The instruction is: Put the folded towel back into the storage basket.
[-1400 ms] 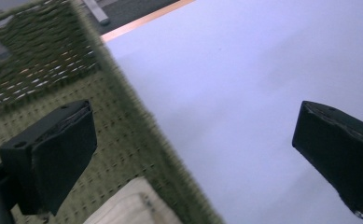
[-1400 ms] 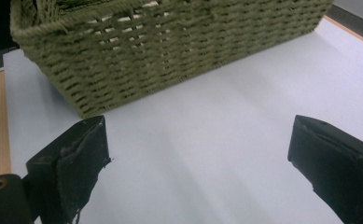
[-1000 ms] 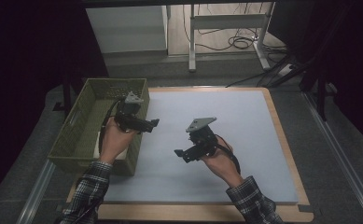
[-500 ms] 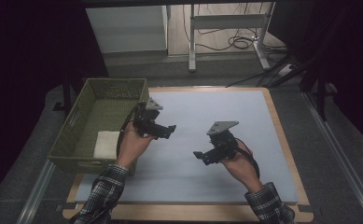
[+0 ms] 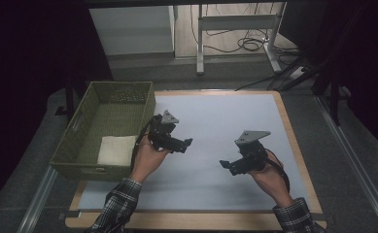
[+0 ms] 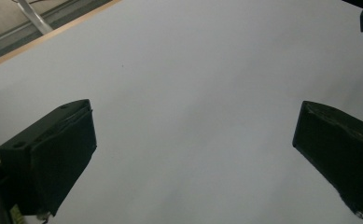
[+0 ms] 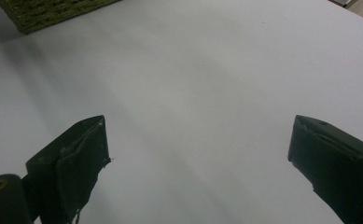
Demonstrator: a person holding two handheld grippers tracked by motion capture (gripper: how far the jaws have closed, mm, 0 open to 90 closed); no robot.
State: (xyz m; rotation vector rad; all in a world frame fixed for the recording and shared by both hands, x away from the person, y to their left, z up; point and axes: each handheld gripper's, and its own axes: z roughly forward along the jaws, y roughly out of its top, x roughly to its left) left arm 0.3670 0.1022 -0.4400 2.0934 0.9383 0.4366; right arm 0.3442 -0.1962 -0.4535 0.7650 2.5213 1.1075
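Now | left tool [image 5: 185, 143] wide, empty | right tool [image 5: 224, 164] wide, empty | cloth [image 5: 116, 149] in basket [image 5: 119, 91]

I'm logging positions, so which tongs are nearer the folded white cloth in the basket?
Left. The left tongs hover just right of the basket holding the white cloth; the right tongs sit farther right over the mat.

A staged lab or recording workspace, not a home

We worked at a wooden-edged table [image 5: 293, 145] covered by a plain pale grey sheet [image 5: 225, 121], ringed by dark black curtains [image 5: 26, 53]. Behind it stood a white metal-legged bench [image 5: 235, 22] on a light wooden floor with loose black cables [image 5: 247, 43], and grey carpet with metal rails [image 5: 356, 165] ran alongside the table.
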